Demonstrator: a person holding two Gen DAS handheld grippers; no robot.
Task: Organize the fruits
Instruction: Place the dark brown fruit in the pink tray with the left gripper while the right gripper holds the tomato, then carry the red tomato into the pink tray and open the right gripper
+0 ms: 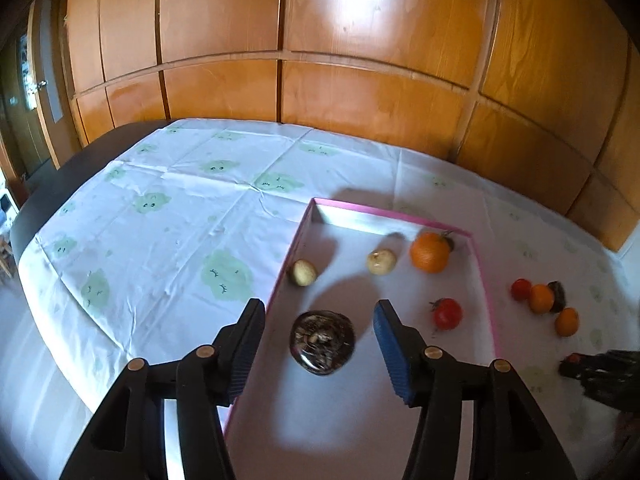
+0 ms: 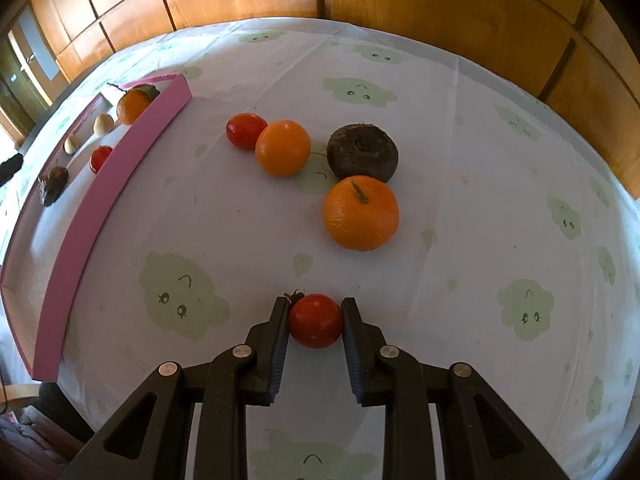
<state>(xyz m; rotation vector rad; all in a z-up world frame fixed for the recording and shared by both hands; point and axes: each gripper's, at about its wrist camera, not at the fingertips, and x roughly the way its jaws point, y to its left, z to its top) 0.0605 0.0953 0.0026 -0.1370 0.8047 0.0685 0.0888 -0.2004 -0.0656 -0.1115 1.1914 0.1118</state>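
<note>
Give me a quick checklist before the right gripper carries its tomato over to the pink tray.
1. Right gripper shut on the small red tomato: ok.
2. Tomato centred between the fingers: ok.
3. Left gripper open, clear of the dark round fruit in the shallow pink-rimmed tray: ok.
4. Bare tray floor free for a drop: ok.
5. Loose pile, large orange nearest, apart from the held tomato: ok.
6. Tomato lifted off the white tablecloth: cannot tell.

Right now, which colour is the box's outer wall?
Pink box wall, best seen in the right wrist view.
</note>
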